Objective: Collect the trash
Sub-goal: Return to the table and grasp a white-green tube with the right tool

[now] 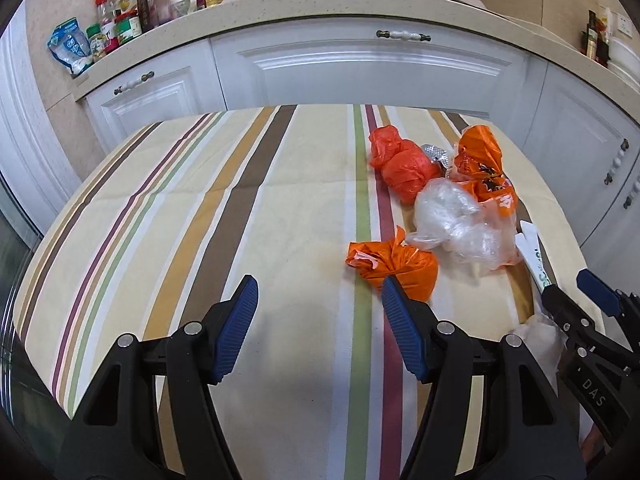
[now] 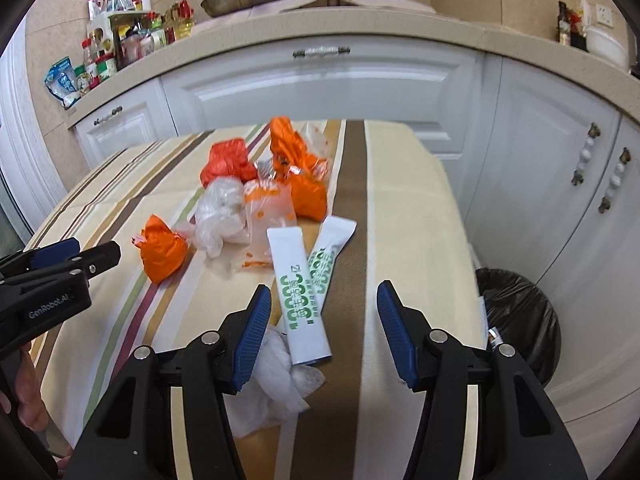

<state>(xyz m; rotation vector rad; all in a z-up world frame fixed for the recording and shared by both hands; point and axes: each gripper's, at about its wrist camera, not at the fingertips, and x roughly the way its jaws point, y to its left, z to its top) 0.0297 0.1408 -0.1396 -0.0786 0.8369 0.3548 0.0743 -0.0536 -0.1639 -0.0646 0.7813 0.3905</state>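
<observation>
Striped cloth (image 2: 400,208) covers the table, white cabinets (image 1: 360,68) at twelve o'clock, bin (image 2: 516,320) at three; trash (image 1: 444,200) heaped at one o'clock; left gripper (image 1: 318,308) and right gripper (image 2: 322,316) spread, empty

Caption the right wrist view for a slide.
Open right hand-held gripper above white sachets and crumpled tissue; bin beside striped table.

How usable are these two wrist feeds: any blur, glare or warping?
Left wrist: sharp at centre, counter edge bowed by fisheye, corners dark. Right wrist: trash slightly soft, glare streaks on the cabinet door, bin stretched near the rim.
</observation>
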